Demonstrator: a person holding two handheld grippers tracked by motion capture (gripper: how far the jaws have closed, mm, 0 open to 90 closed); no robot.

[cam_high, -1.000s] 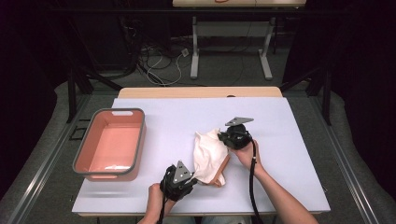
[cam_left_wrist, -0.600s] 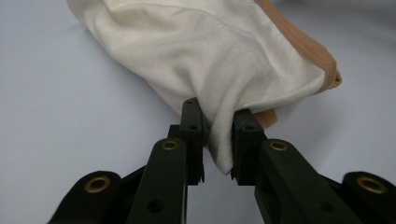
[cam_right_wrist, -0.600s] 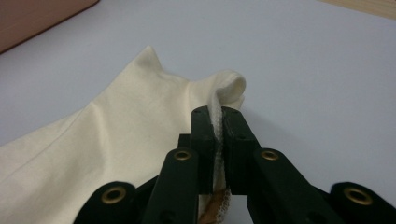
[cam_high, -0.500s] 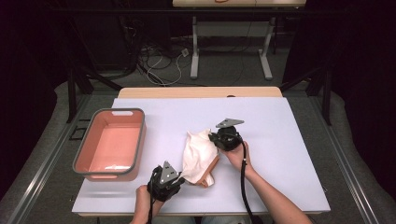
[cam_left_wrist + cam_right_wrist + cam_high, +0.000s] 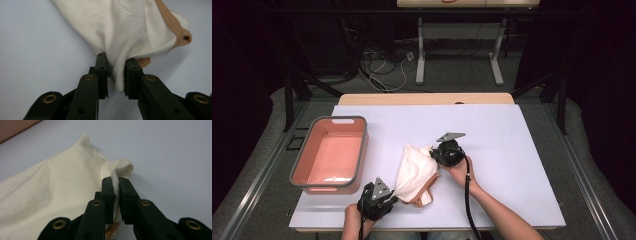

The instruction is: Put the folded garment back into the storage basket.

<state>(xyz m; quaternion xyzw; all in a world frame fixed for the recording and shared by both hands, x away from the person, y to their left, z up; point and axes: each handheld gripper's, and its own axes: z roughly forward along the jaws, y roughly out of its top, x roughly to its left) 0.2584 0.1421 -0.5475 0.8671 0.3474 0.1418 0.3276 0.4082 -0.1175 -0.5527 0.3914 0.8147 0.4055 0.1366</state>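
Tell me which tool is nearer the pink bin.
Left. The left tool holds the cloth just off the pink bin's near right corner; the right tool grips the cloth's far end, farther right.

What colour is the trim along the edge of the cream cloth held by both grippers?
Tan-brown trim on the cloth, clearest in the left gripper view.

No writing, label, brand or number can be read here. The surfaces shown carry no legible marks.
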